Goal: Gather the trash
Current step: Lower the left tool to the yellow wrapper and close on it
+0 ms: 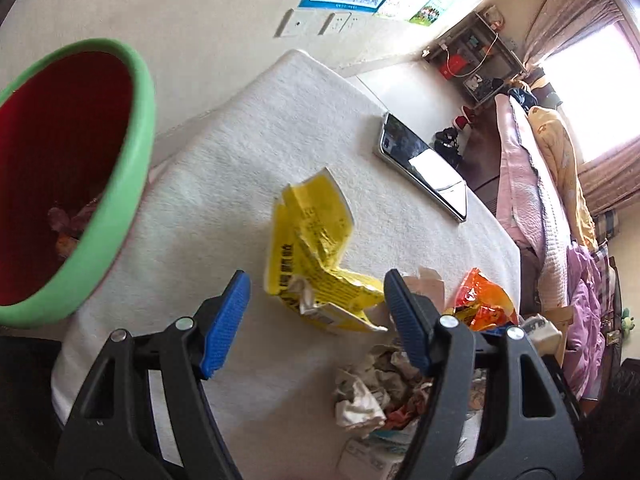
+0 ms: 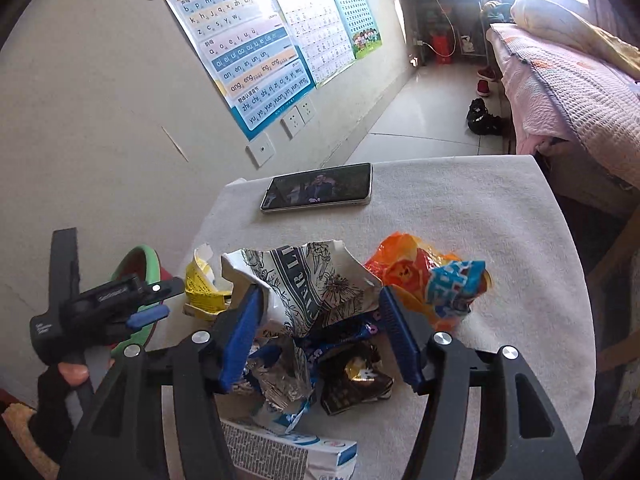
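A torn yellow wrapper lies on the white-clothed table, just beyond my left gripper, which is open with nothing held; its lower edge reaches between the fingertips. The green bin with a red inside stands at the left, some scraps in it. My right gripper is shut on a crumpled white bag with black print, pinched between the blue pads over the trash pile. The right wrist view also shows the left gripper, the bin and the yellow wrapper at the left.
An orange wrapper, a blue snack wrapper, a dark wrapper, silver foil and a white box lie near. A phone rests at the table's far side. A bed stands at the right.
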`<move>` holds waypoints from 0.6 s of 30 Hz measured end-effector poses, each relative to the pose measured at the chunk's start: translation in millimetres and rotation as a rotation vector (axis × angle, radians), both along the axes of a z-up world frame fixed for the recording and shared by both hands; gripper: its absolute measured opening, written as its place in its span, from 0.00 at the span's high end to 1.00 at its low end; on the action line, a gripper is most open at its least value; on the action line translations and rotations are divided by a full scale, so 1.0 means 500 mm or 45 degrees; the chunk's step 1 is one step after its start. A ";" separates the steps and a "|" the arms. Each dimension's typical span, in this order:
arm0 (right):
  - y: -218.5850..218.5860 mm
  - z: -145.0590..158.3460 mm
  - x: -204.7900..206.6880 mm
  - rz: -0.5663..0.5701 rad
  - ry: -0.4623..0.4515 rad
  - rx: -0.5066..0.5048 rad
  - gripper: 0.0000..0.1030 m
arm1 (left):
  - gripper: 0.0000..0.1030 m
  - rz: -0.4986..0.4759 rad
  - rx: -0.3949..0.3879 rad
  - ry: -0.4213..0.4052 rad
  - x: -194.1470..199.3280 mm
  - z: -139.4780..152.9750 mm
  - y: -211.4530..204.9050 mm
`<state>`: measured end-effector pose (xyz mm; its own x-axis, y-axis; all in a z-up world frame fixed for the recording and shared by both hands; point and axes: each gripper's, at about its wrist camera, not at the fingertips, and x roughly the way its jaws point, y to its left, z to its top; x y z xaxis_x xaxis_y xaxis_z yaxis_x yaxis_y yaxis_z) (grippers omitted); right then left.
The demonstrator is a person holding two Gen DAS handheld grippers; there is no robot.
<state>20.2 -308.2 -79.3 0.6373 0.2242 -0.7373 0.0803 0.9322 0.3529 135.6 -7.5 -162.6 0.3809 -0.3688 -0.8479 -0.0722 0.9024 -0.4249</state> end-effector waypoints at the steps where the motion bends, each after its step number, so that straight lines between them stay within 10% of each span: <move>1: 0.003 0.001 -0.001 0.004 -0.004 -0.001 0.43 | 0.36 -0.009 0.013 0.019 0.004 -0.009 -0.015; 5: 0.017 0.002 0.001 0.028 -0.013 0.009 0.43 | 0.36 -0.047 0.046 0.093 0.006 -0.049 -0.044; 13: 0.037 0.001 -0.002 0.058 -0.020 0.035 0.43 | 0.90 -0.092 0.014 0.045 -0.017 -0.011 -0.020; 18: 0.038 0.008 -0.004 0.056 -0.037 0.042 0.43 | 0.91 -0.093 0.031 0.032 -0.050 0.002 0.025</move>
<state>18.4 -289.4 -75.4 0.6475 0.2766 -0.7101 0.0286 0.9223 0.3854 110.9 4.9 -161.7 0.3321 -0.3736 -0.8661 -0.0166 0.9158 -0.4013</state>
